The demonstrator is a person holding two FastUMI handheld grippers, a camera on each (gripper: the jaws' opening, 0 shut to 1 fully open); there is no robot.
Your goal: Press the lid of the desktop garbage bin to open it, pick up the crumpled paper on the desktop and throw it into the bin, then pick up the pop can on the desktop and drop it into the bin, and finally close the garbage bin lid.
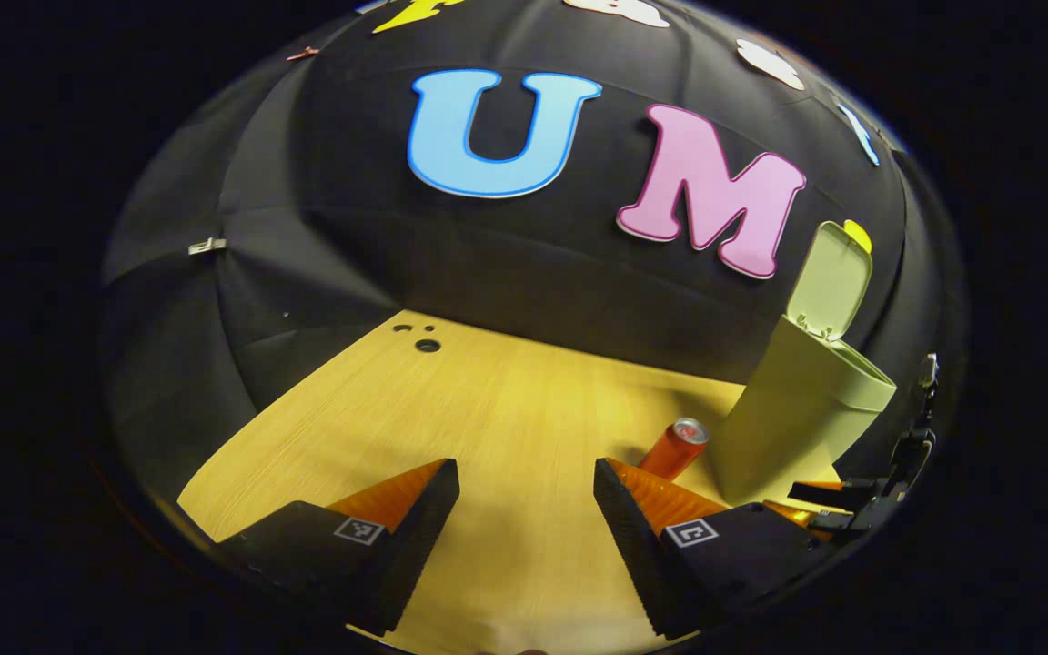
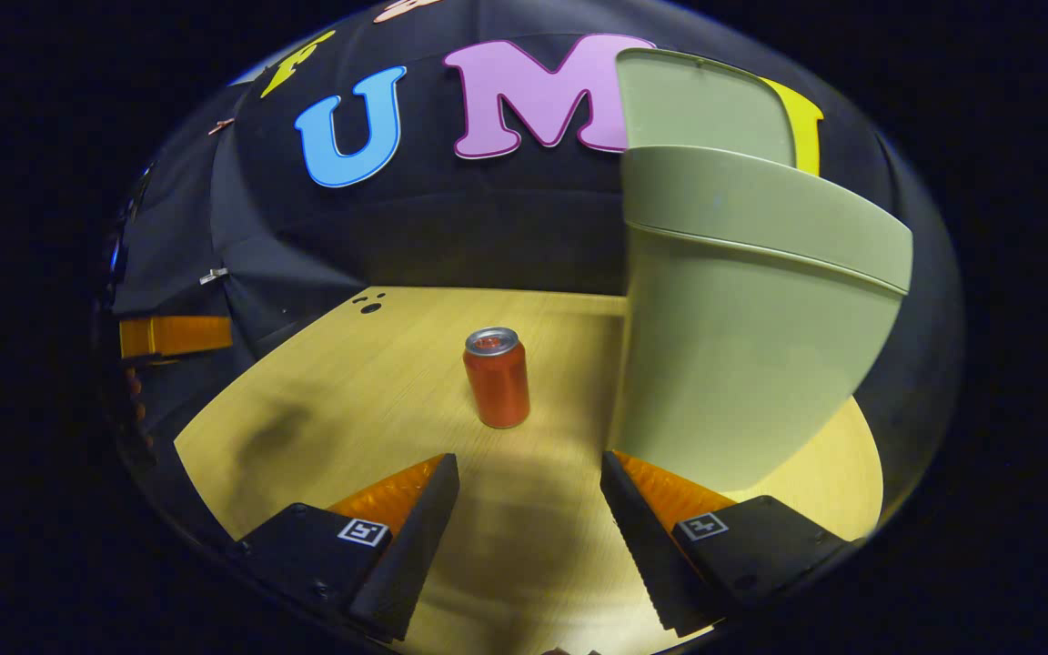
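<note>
can (image 2: pixel 497 380) ahead of r fingers (image 2: pixel 415 537)

A staged recording booth: black cloth walls (image 1: pixel 506 264) close in a pale wood-grain desk (image 2: pixel 378 382) bearing a light green plastic bin (image 2: pixel 742 364).

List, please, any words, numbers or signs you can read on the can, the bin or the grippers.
Pop can: no print legible on its side.
Garbage bin: plain, no text.
Left gripper and right gripper: square coded markers, no words.
</note>
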